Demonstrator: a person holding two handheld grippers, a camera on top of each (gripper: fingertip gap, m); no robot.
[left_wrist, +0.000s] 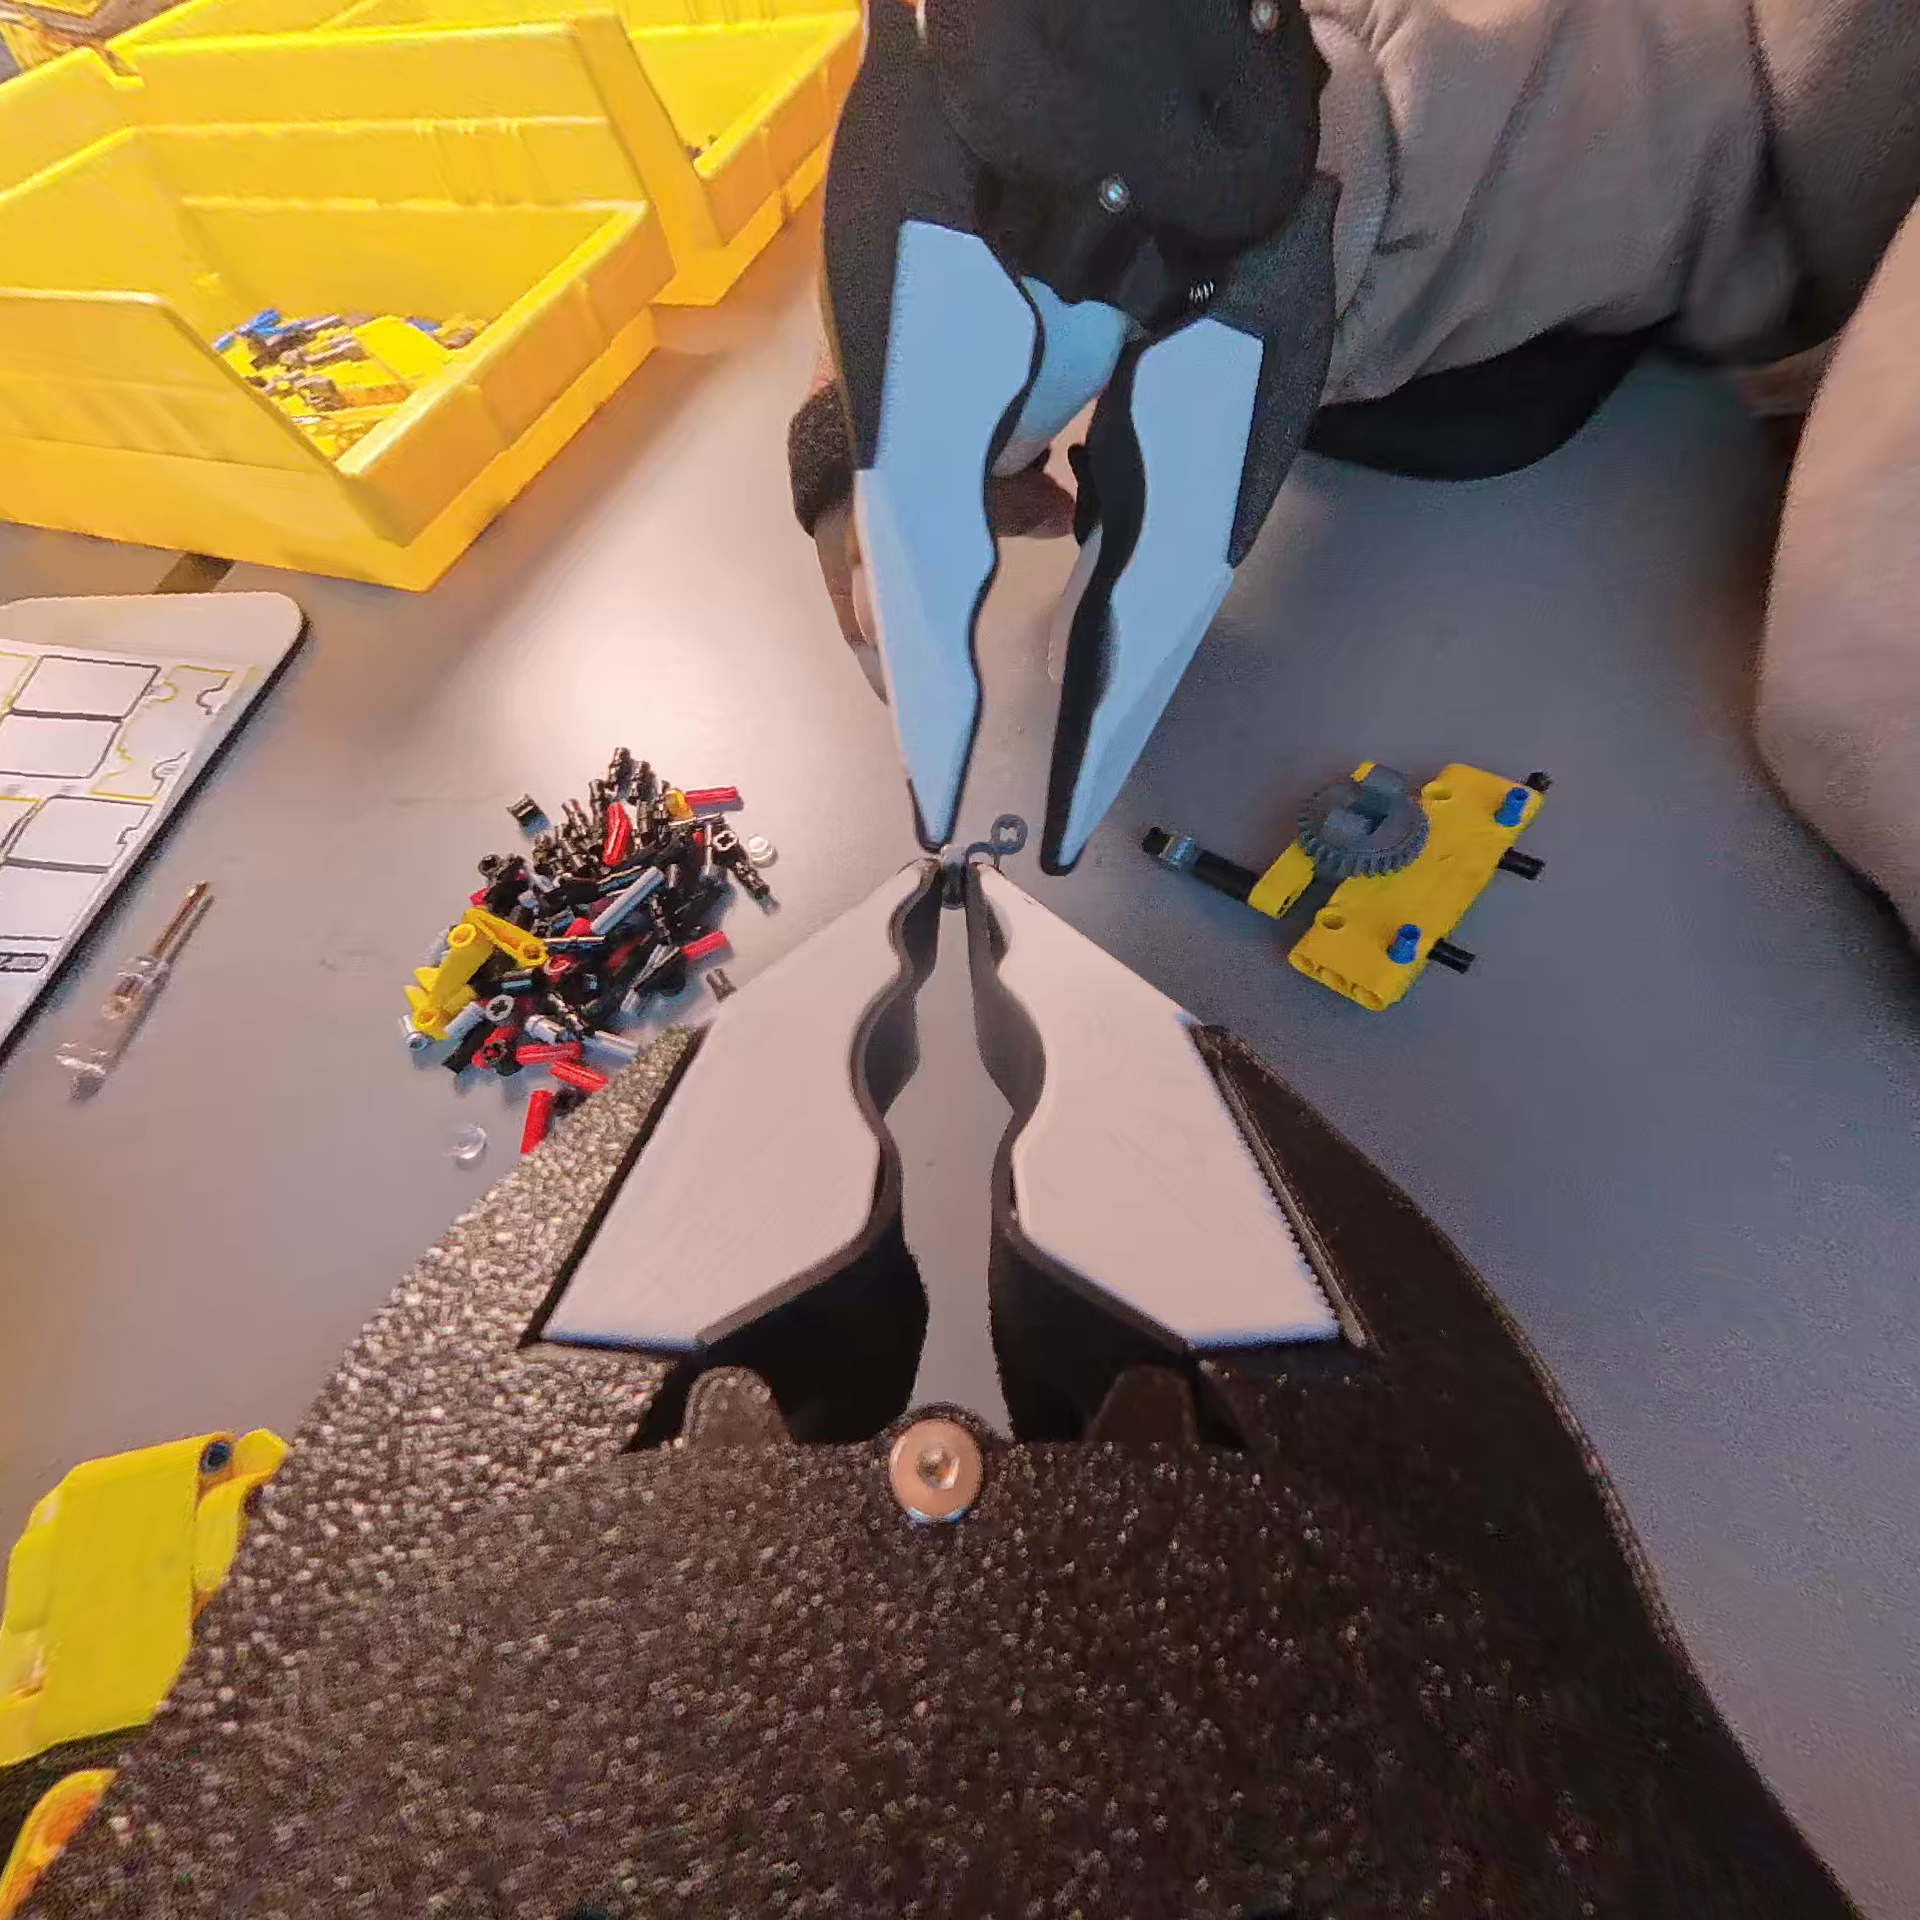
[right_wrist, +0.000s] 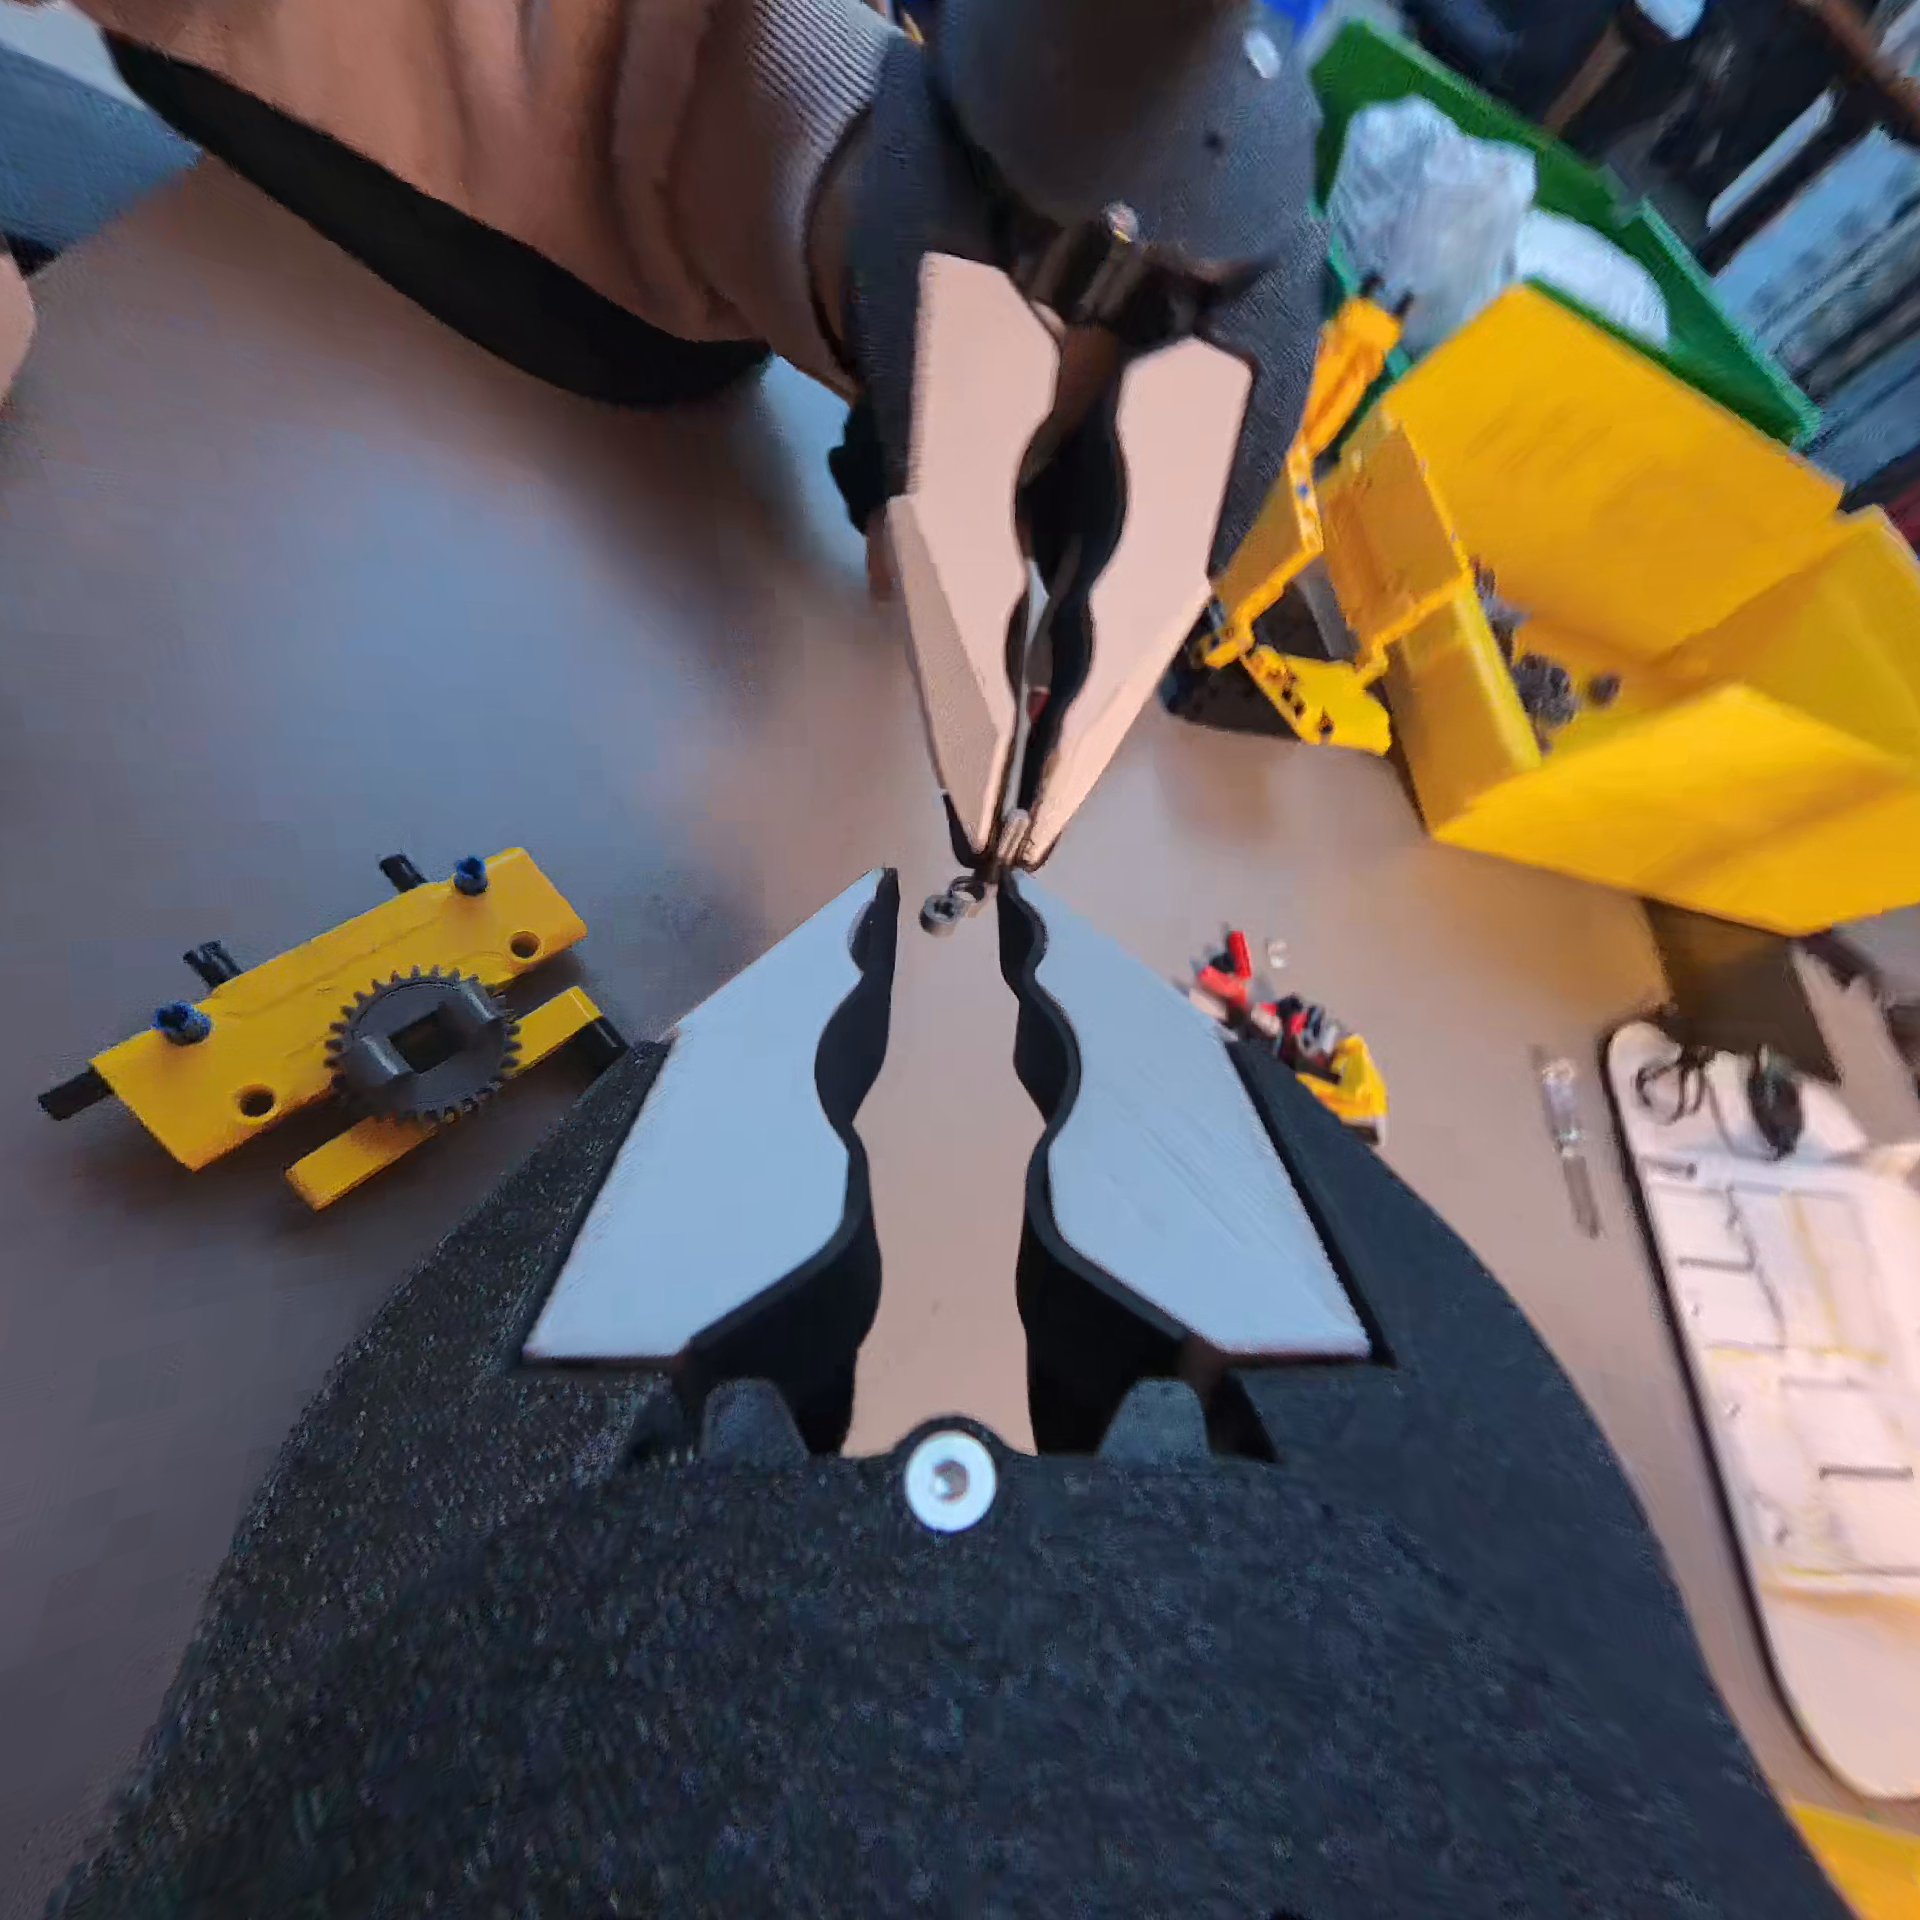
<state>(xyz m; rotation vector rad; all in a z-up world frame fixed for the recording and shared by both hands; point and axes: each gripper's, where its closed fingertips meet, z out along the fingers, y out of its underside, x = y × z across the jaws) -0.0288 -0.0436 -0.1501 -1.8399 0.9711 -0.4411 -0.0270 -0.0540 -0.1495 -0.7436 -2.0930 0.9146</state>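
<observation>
My left gripper (left_wrist: 948, 878) is shut on one end of a small dark grey connector piece (left_wrist: 995, 837) and holds it just above the grey table. My right gripper (left_wrist: 1003, 847) comes in from the opposite side, tip to tip with the left. It is open, with its fingertips on either side of the piece's free end. In the right wrist view the piece (right_wrist: 948, 909) sits between the open tips of my right gripper (right_wrist: 951, 883), and my left gripper (right_wrist: 1003, 847) pinches it from above.
A yellow beam assembly with a grey gear (left_wrist: 1371, 883) (right_wrist: 343, 1023) lies on the table. Also there are a pile of small parts (left_wrist: 582, 935) (right_wrist: 1288, 1023), yellow bins (left_wrist: 312, 312) (right_wrist: 1662, 675), an instruction sheet (left_wrist: 94, 769), a clear tool (left_wrist: 135, 987) and a person's sleeve (left_wrist: 1558, 208). Only a small space, under 4 cm, lies between the two pairs of fingers.
</observation>
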